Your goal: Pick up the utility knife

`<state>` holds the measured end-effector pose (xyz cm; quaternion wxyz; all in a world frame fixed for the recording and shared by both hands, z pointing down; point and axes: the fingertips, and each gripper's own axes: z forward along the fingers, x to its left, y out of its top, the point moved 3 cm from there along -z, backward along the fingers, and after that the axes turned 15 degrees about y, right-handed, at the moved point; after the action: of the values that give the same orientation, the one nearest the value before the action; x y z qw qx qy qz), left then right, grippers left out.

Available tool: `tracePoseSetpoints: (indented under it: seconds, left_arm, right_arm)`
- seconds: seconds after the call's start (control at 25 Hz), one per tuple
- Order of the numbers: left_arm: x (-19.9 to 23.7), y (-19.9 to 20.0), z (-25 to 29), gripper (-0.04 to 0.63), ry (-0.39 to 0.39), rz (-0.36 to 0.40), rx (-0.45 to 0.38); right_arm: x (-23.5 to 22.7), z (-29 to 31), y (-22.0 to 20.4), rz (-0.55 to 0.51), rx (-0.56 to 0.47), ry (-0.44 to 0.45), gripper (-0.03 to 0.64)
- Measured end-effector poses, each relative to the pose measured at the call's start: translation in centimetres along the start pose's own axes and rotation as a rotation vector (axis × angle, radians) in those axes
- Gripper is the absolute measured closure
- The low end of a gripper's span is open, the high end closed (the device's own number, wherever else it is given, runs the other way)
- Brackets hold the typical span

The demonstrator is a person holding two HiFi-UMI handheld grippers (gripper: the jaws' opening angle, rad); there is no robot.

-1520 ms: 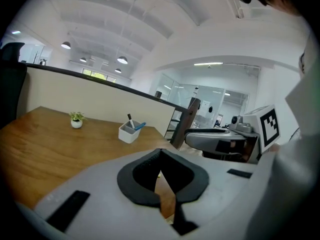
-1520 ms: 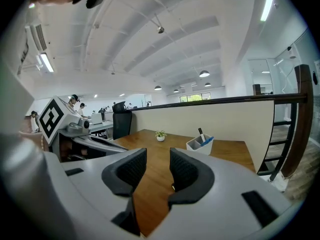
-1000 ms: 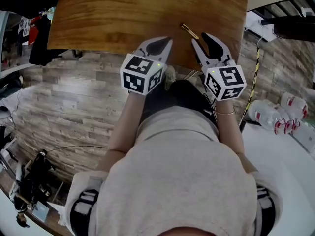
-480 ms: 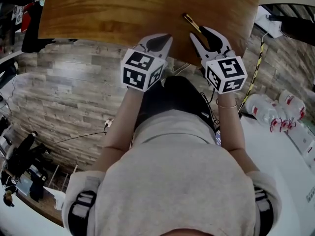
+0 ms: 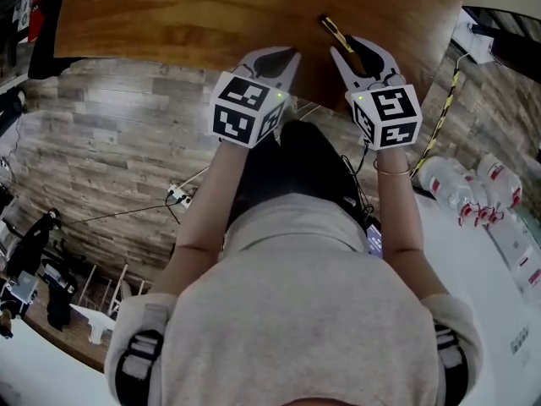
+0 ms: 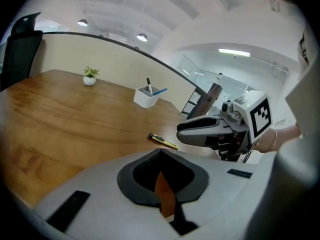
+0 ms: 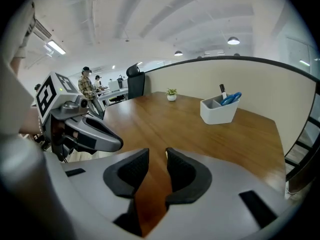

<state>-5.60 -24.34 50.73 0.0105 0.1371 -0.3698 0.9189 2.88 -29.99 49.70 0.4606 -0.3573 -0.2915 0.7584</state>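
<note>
Utility knife [image 5: 336, 32]: laid on table [image 5: 169, 15], just ahead of right gripper [image 5: 348, 49] tips | right jaws: held apart, just narrowed, nothing gripped | left gripper [image 5: 287, 56]: jaws closed together, empty

Yellow-and-black utility knife [image 5: 330, 28]: near end lost to me behind right gripper [image 5: 348, 46].
Brown wooden table [image 5: 169, 15]: far side cut off at head view's top edge.

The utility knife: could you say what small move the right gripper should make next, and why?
Probably ease the right gripper forward over the slim yellow-and-black utility knife: its open jaws have just been closing with only wooden table between them.
</note>
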Motion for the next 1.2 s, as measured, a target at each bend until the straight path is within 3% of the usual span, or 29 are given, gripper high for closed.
tracePoseSetpoints:
  seconds: [0.6,1.08,1.2]
  left_arm:
    - [2.0,1.1,3.0,0.583,0.023,-0.013,0.005]
    - [2.5,1.7,3.9,0.583,0.018,-0.034,0.006]
    - [2.4,1.6,3.9,0.583,0.018,-0.034,0.007]
  right_arm:
    - [-3.0,4.1,-1.4,-0.09,0.201,0.021,0.495]
    - [-3.4,5.1,-2.3,-0.096,0.25,0.029,0.501]
    - [-3.3,5.1,-2.4,-0.103,0.253,0.045,0.529]
